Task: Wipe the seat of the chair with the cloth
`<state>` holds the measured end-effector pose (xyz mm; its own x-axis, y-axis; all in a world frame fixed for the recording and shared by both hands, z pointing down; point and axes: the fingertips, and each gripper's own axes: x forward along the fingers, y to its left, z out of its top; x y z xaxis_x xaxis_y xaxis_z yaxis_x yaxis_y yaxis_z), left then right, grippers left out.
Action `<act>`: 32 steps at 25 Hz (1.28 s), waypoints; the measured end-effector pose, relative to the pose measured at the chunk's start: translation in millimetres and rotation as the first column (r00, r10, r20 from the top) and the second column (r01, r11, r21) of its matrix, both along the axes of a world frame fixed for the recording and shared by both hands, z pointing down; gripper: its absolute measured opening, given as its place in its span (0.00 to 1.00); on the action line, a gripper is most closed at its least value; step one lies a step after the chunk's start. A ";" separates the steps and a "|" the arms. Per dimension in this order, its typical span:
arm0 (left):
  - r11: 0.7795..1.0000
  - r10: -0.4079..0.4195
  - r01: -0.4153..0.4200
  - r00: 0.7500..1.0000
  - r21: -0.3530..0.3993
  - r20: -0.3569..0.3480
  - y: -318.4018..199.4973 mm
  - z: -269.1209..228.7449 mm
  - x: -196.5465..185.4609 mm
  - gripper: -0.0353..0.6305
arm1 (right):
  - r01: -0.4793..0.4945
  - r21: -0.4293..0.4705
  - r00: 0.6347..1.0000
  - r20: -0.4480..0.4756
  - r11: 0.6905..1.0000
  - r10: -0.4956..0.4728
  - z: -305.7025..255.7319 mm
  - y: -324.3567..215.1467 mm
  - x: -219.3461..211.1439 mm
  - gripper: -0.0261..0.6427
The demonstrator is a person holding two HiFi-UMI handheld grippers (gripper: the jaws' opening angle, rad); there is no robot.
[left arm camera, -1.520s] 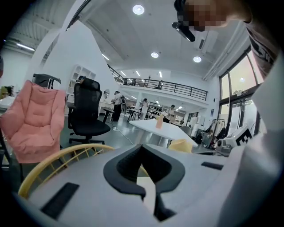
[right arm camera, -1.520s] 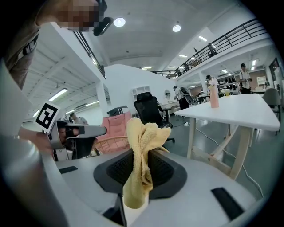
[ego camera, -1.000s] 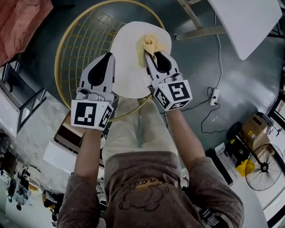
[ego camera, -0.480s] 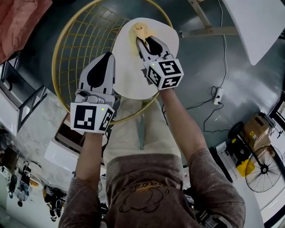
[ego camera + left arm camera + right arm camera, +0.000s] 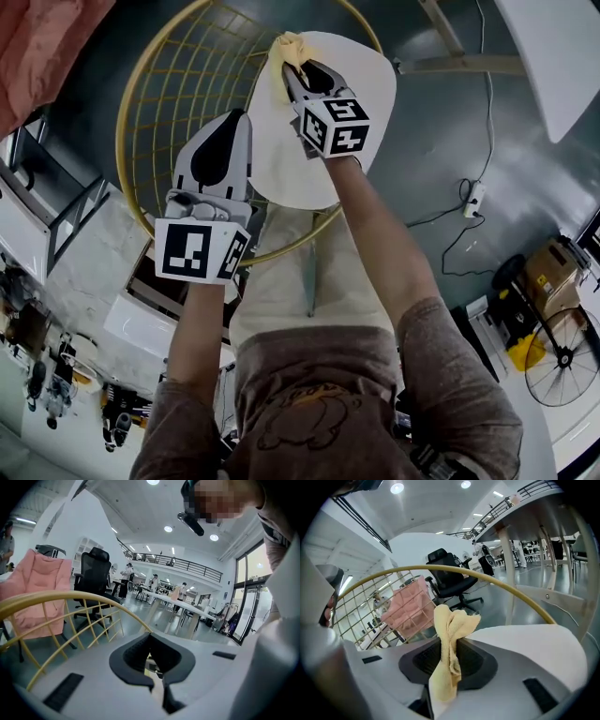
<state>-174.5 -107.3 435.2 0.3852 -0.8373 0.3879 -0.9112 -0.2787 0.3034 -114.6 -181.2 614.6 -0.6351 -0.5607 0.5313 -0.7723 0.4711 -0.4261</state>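
Observation:
The chair has a round white seat [image 5: 366, 103] and a gold wire back [image 5: 169, 94]. My right gripper [image 5: 296, 71] is shut on a bunched yellow cloth [image 5: 286, 54], which lies on the seat's far left edge next to the wire back. In the right gripper view the cloth [image 5: 449, 634] sticks up from between the jaws of the right gripper [image 5: 451, 644], with the seat [image 5: 534, 648] to the right. My left gripper [image 5: 236, 117] is shut with nothing in it, beside the seat's left edge over the wire back. The left gripper [image 5: 150, 637] faces the gold rim [image 5: 70, 602].
A pink fabric [image 5: 47, 47] lies at the top left and a white table [image 5: 553, 56] stands at the top right. A cable with a power strip [image 5: 473, 199] runs over the floor on the right. A black office chair [image 5: 450, 573] stands beyond the wire back.
My right gripper has slid the cloth across the seat, away from the person and leftward to the edge by the wire back. The left gripper has hardly moved.

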 end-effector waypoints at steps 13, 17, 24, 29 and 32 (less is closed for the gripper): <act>0.999 0.026 -0.026 1.000 -0.029 -0.003 4.0 12.9 3.6 0.07 | -0.018 -0.033 0.996 -0.085 0.999 0.015 25.3 -20.4 13.7 0.20; 0.999 0.033 -0.033 0.999 -0.026 -0.004 4.1 11.1 7.5 0.07 | -0.019 -0.037 0.995 -0.101 0.999 0.015 27.3 -18.6 27.3 0.20; 0.999 0.042 -0.042 0.999 -0.028 0.011 7.5 12.6 12.3 0.07 | -0.050 -0.043 0.990 -0.131 0.998 0.044 28.5 -15.1 65.9 0.20; 0.998 0.052 -0.051 0.999 -0.025 0.016 9.8 13.4 20.2 0.07 | -0.075 -0.037 0.987 -0.148 0.996 0.069 28.9 -14.4 90.9 0.20; 0.998 0.059 -0.059 0.998 -0.026 0.017 11.3 12.9 27.2 0.07 | -0.096 -0.031 0.983 -0.161 0.995 0.089 28.5 -12.5 111.5 0.20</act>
